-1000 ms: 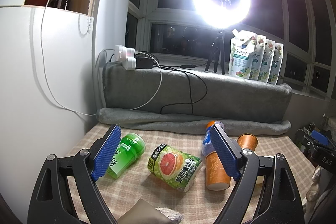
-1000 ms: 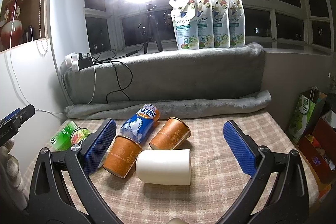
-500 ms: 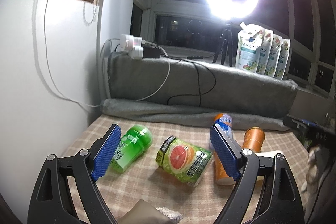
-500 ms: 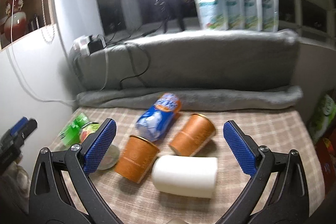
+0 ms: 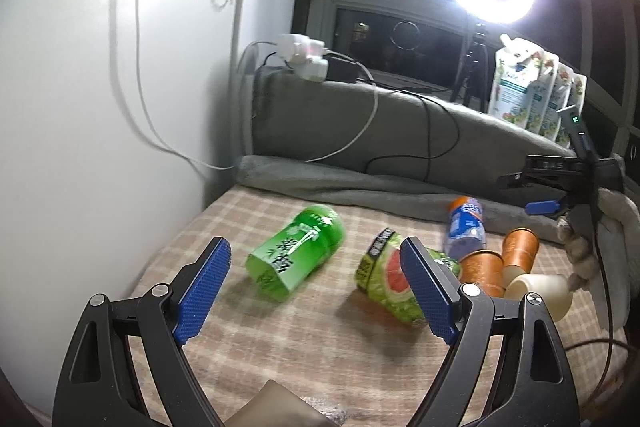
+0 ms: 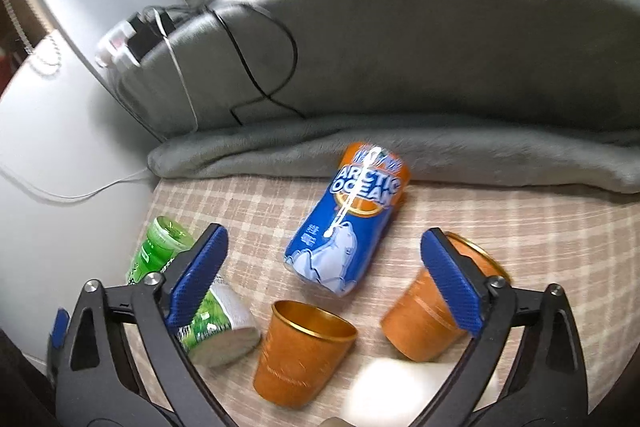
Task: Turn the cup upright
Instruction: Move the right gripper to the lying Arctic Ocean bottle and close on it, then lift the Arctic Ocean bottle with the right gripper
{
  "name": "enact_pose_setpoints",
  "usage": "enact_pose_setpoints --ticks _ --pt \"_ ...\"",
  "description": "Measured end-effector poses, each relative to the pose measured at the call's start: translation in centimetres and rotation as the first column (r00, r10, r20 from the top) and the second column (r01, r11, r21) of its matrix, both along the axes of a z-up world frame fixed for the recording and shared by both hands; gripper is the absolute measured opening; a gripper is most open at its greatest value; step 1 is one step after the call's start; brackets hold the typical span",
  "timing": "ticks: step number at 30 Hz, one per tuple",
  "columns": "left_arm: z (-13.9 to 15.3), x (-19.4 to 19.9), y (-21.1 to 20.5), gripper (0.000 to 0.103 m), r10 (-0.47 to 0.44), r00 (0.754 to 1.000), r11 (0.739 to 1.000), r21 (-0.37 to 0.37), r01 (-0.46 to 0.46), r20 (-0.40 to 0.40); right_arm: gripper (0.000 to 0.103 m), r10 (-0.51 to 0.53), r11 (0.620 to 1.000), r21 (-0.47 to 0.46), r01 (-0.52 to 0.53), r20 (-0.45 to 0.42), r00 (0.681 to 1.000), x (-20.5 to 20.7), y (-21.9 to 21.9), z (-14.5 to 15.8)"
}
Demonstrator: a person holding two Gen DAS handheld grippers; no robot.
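As both cameras dip toward the table (image 6: 540, 227) from a second ago, the right claw (image 6: 324, 287) — wide open, holding nothing — now hovers close over the fallen cups, with the orange cup (image 6: 300, 351) lying tipped just below and between its pads. A second orange cup (image 6: 420, 323) sits behind its right pad, the blue Arctic Ocean cup (image 6: 344, 227) farther off. Equally open and empty, the left claw (image 5: 316, 291) frames the green cup (image 5: 296, 251) on its side — no cup is grasped, so the flip has likely yet to begin.
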State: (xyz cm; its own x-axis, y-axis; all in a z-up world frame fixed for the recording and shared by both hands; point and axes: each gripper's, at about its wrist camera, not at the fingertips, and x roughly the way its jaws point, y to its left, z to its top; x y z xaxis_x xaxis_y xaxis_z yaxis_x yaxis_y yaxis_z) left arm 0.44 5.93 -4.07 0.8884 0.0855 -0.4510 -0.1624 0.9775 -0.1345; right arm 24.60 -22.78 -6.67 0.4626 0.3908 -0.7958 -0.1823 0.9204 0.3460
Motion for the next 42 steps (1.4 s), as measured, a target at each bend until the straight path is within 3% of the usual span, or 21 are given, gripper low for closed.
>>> enact_pose_setpoints --ticks 6,13,16,21,35,42 --pt "-0.3 0.0 0.9 0.087 0.017 1.000 1.000 -0.014 -0.017 -0.008 0.090 -0.018 0.998 -0.056 0.012 -0.119 0.993 3.0 1.4 -2.8" --pt "-0.4 -0.1 1.8 0.087 0.033 0.999 0.999 -0.030 -0.033 -0.006 0.089 -0.046 0.992 -0.124 0.024 -0.173 0.984 4.9 2.2 -4.7" --pt "-0.4 -0.1 2.0 0.087 0.038 0.999 0.999 -0.036 -0.038 -0.005 0.082 -0.057 0.991 -0.129 0.030 -0.209 0.976 5.9 2.4 -5.6" --pt "-0.3 -0.3 2.4 0.087 0.050 0.999 0.998 -0.039 -0.050 0.000 0.078 -0.047 0.986 -0.167 0.006 -0.248 0.968 6.6 3.1 -6.9" --pt "0.5 -0.9 2.5 0.087 0.062 0.998 0.998 -0.028 -0.061 0.020 0.067 -0.033 0.992 -0.123 0.002 -0.247 0.968 6.6 3.4 -6.5" --pt "1.0 -1.4 2.1 0.087 0.058 0.998 0.998 -0.016 -0.057 0.035 0.064 -0.029 0.998 -0.068 0.017 -0.176 0.984 5.5 2.9 -4.3"
